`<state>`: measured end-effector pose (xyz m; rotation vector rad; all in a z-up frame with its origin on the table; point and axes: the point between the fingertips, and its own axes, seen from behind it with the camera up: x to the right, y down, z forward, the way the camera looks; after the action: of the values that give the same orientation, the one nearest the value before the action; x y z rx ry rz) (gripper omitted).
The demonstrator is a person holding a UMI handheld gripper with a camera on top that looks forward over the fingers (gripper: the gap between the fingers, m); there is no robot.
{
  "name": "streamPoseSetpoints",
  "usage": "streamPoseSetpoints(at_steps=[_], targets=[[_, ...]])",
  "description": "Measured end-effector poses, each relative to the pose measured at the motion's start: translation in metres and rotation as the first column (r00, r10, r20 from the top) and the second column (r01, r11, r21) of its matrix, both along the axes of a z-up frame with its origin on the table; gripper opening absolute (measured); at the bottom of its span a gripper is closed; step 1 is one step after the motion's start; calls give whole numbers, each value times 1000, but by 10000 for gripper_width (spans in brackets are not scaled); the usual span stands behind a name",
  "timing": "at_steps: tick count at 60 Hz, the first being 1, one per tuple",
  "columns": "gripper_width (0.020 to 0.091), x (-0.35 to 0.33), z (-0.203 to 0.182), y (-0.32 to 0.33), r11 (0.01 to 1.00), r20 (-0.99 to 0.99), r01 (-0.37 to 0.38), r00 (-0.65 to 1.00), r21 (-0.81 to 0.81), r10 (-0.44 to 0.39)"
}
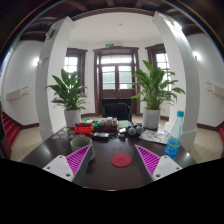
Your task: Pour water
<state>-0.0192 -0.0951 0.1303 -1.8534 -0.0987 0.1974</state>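
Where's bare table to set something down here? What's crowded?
Free: the dark table between the open gripper fingers around the red coaster, and the strip from the right finger to the water bottle. Crowded: the far edge beyond the fingers, with the red box and small clutter I can't identify.

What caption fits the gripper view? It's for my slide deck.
Open gripper hovers over a dark table, a red coaster between its fingers, a water bottle ahead.

Open gripper — bottle beyond
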Motion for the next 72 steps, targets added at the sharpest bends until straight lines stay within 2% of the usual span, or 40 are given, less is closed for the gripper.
streamPoseSetpoints(at_steps=[4,7,8,18,24,32,42,46,48,49,51,52,54,57,61,64,67,72], targets=[[857,12,-7,-2,1000,5,11,1000,-4,-11],[857,53,-30,0,999,17,49,999,-15,-49],[858,34,-12,0,998,15,63,998,-21,-63],[849,117,-19,20,981,46,191,981,-19,-190],[850,156,-14,44,973,58,232,971,12,-232],[849,181,-10,84,972,58,230,971,51,-233],[843,190,-33,127,982,45,190,981,16,-191],[772,197,-40,140,984,55,176,983,19,-177],[712,204,-42,146,985,62,172,983,23,-173],[713,207,-43,148,986,65,167,984,26,-169],[577,210,-44,151,988,67,151,986,33,-153],[546,211,-44,153,989,65,147,987,36,-149],[518,217,-47,155,989,67,146,987,37,-148],[469,242,-77,161,988,70,142,987,56,-146],[366,240,-76,159,986,79,150,985,76,-156],[348,242,-77,157,982,92,168,980,81,-176],[347,252,-80,169,985,115,154,980,78,-163],[346,232,-76,160,985,160,156,973,71,-165]])
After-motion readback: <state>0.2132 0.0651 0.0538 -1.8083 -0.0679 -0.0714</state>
